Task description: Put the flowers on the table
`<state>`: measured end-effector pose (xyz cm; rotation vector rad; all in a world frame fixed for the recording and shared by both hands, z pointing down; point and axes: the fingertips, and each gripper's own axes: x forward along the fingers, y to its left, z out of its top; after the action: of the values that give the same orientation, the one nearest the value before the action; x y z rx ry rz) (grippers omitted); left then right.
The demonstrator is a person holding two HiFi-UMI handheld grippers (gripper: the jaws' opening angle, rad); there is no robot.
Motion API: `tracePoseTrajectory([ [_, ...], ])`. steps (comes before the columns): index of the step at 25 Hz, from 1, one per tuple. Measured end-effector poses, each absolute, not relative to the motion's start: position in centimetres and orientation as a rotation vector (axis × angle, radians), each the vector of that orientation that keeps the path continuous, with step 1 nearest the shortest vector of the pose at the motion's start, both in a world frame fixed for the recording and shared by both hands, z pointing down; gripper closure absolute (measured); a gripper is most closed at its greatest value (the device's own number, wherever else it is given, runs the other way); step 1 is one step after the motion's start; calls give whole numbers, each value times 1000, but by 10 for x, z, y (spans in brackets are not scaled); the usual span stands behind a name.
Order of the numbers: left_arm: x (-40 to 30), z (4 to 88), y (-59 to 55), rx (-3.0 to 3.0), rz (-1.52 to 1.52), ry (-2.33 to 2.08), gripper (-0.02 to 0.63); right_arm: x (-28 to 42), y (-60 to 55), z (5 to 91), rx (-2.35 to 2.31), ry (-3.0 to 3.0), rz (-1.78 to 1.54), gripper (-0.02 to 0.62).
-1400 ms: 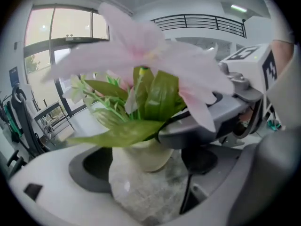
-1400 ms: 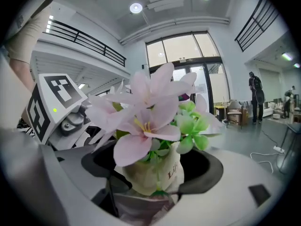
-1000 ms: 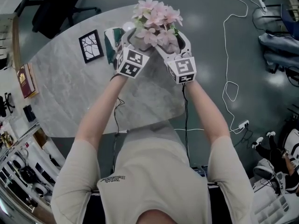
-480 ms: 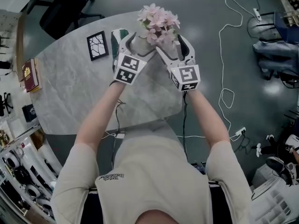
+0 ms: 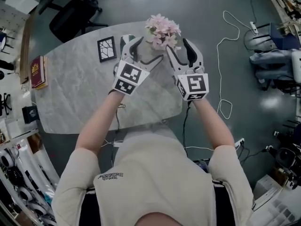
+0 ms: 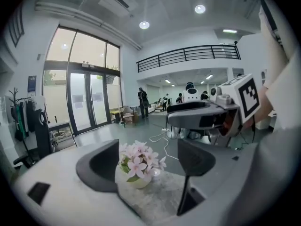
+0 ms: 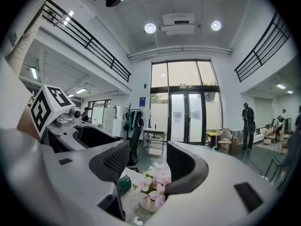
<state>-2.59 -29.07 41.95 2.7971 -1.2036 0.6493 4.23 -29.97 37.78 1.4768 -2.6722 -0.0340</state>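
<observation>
A bunch of pink flowers (image 5: 162, 30) in a pale round pot stands near the far edge of the marble table (image 5: 80, 98). It also shows in the left gripper view as flowers (image 6: 139, 160) and in the right gripper view as flowers (image 7: 156, 181). My left gripper (image 5: 146, 51) and right gripper (image 5: 179, 48) hang above the table, on my side of the pot and apart from it. The left gripper (image 6: 150, 166) is open. The right gripper (image 7: 148, 166) is open but narrower. Both pairs of jaws have just been closing, with nothing between them.
A black picture frame (image 5: 106, 49) and a green-and-white object (image 5: 125, 41) lie left of the flowers. A red book (image 5: 37, 72) rests at the table's left end. An office chair (image 5: 73, 20) stands beyond the table. A white cable (image 5: 225, 86) trails over the floor on the right.
Both grippers stood on either side of the pot a second ago. They have since risen and drawn back from it, and the flowers stay on the table. The right jaws have narrowed.
</observation>
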Motion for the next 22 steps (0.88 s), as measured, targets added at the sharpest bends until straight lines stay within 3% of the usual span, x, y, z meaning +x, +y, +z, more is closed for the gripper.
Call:
tracePoseTrajectory([
  [7,-49,356,-256,2782,541,-1341,324,33,-256,319,1409,-2757,-16,437],
  [17,-59,291,-193,2891,324,-1410,421,9,-192,269,1255,-2906,7,497],
  [22,-63,286,-167,2869,244,-1443,534,2,-169,267,1236,-2951,55,549],
])
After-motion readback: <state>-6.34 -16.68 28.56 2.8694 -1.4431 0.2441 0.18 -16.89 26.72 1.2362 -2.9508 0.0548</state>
